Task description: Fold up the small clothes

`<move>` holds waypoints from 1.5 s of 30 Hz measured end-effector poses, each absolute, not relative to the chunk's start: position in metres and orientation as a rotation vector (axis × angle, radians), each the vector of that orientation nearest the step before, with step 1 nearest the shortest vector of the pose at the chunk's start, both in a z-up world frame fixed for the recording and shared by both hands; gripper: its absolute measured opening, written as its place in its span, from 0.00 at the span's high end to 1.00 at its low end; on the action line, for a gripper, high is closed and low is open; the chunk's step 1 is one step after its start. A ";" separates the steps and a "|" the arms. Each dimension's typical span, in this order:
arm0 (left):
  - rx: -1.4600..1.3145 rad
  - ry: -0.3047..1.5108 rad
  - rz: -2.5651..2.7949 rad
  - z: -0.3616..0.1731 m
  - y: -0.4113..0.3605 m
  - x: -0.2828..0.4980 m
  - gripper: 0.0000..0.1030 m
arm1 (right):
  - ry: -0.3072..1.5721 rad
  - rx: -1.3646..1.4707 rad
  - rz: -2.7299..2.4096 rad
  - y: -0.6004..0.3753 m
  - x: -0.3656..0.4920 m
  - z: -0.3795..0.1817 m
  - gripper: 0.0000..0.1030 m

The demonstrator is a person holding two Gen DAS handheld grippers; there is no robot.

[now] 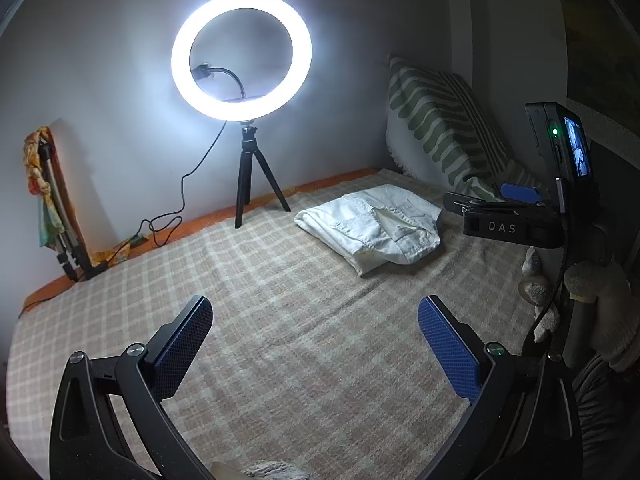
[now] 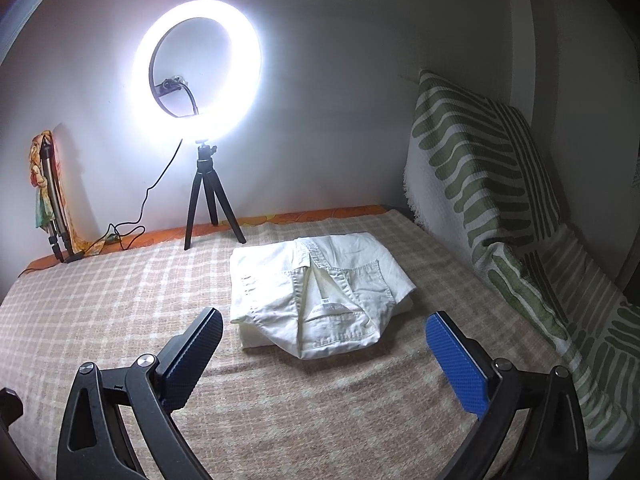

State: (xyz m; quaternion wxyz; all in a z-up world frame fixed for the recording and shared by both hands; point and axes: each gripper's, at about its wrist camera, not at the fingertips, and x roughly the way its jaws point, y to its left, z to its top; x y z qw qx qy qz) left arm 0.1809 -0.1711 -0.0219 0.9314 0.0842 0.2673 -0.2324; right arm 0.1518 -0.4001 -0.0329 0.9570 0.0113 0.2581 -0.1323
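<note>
Both hand-held grippers, left (image 1: 316, 344) and right (image 2: 324, 356), hang wide open and empty over the checked bed cover (image 2: 120, 300), where one folded white garment (image 2: 316, 292) lies beside one lit ring light (image 2: 196, 68).

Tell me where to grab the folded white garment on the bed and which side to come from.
Probably best: grip the white garment at its near rounded edge, where the waistband hangs over the folded layers, coming in low from the front. Both the right gripper and left gripper are open and empty; the right one faces that edge almost squarely.
</note>
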 end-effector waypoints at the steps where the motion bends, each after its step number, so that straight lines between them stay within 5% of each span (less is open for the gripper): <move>1: 0.174 0.545 -0.476 -0.022 -0.171 0.181 0.00 | 0.523 0.024 -0.269 -0.400 0.152 -0.033 0.00; 45: 0.182 0.525 -0.441 -0.019 -0.165 0.178 0.01 | 0.519 0.012 -0.260 -0.395 0.152 -0.032 0.00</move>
